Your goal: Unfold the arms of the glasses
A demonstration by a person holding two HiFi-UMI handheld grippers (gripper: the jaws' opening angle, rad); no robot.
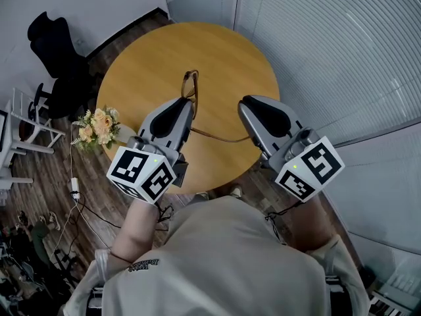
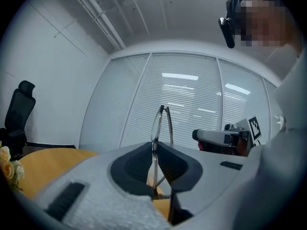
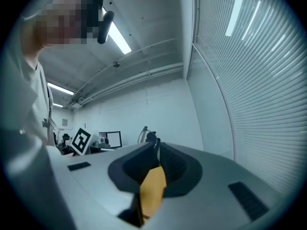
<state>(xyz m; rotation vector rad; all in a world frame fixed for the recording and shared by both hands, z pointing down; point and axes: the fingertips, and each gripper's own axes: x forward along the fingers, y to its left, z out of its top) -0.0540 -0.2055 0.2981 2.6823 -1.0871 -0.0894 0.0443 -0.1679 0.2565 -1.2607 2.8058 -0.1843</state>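
Glasses (image 1: 191, 84) held above round wooden table (image 1: 230, 51), frame edge-on, clenched in left gripper (image 1: 187, 105) jaws. One arm swung out right, reaching right gripper (image 1: 247, 105). Right jaws closed at tips; grip on arm unclear.

Left claw (image 1: 187, 104), right claw (image 1: 245, 103) (grey), beige T-shirt (image 1: 217, 255)

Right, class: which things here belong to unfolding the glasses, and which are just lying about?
Job: glasses, left gripper, right gripper, table.
Lying about: flowers, black chair, white chair, floor cable.
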